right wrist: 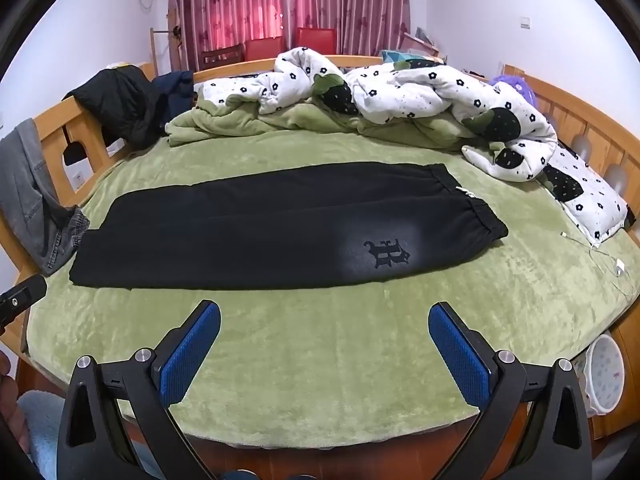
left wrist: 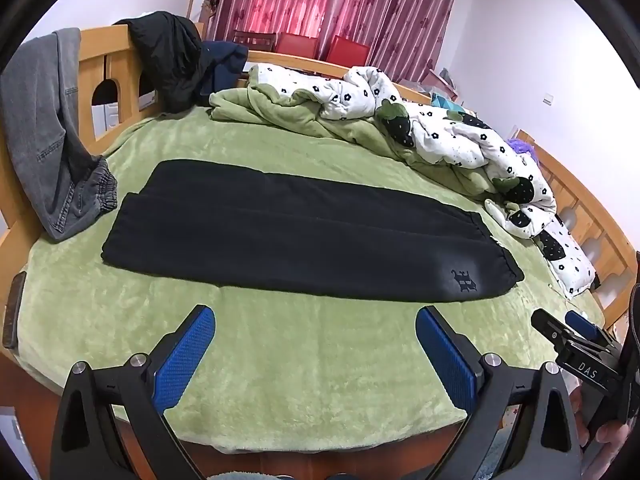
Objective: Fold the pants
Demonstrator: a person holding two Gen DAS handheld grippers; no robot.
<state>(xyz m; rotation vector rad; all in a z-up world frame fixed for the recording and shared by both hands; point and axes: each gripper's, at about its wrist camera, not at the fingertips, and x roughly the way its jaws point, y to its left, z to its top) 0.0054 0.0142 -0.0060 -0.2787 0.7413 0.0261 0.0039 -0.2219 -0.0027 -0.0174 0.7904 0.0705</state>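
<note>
Black pants [left wrist: 288, 236] lie flat on the green bed cover, folded lengthwise with one leg on the other, waistband at the right and leg ends at the left. They also show in the right wrist view [right wrist: 272, 228], with a dark logo [right wrist: 387, 254] near the waistband. My left gripper [left wrist: 316, 316] is open and empty, hovering over the bed's near edge, short of the pants. My right gripper [right wrist: 324, 312] is open and empty, likewise in front of the pants. The right gripper also shows at the right edge of the left wrist view [left wrist: 576, 330].
A white flowered duvet [right wrist: 420, 92] and green blanket [left wrist: 280, 112] are bunched at the far side. Grey jeans [left wrist: 44, 128] and a black jacket [left wrist: 168, 56] hang on the wooden bed frame at left. A white charger cable [right wrist: 608, 264] lies at right. A white bucket [right wrist: 604, 372] stands beside the bed.
</note>
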